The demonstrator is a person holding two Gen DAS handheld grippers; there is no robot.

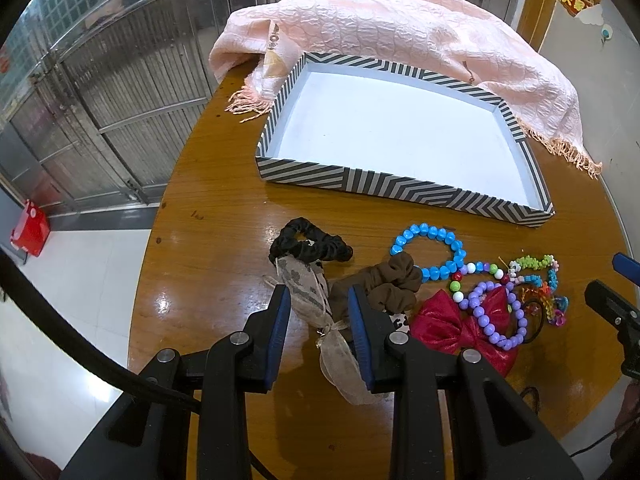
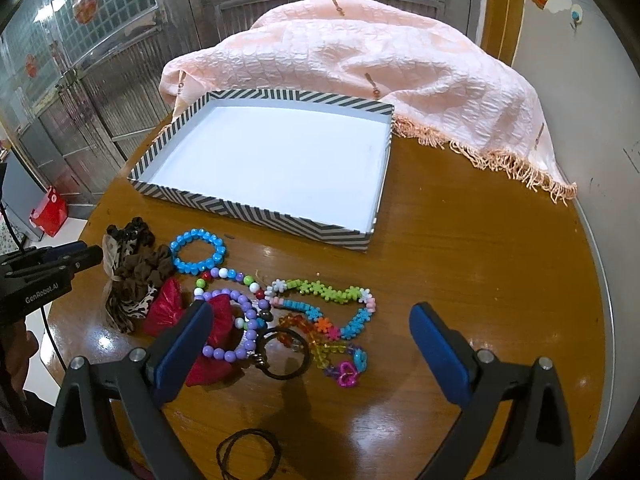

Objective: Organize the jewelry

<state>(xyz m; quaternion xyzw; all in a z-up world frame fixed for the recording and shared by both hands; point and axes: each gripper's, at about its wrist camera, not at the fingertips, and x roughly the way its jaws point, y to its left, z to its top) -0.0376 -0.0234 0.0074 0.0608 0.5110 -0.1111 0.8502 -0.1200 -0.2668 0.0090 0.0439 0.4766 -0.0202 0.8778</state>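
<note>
A striped tray (image 1: 360,182) (image 2: 256,210) with a white, empty floor sits on the round wooden table. In front of it lies a pile of jewelry: a black scrunchie (image 1: 310,246), a brown scrunchie (image 1: 392,282) (image 2: 140,270), a sheer beige bow (image 1: 308,292), a blue bead bracelet (image 1: 430,250) (image 2: 198,256), a purple bead bracelet (image 1: 494,320) (image 2: 240,326), a red bow (image 1: 440,326) (image 2: 168,308) and a multicolour flower chain (image 2: 332,306). My left gripper (image 1: 319,296) is partly open with its fingers on either side of the beige bow. My right gripper (image 2: 310,322) is wide open above the bracelets.
A pink fringed blanket (image 1: 400,36) (image 2: 360,60) is heaped behind the tray. Black hair ties (image 2: 248,452) lie near the table's front edge. A metal gate and a red box (image 1: 30,232) are beyond the table's left edge.
</note>
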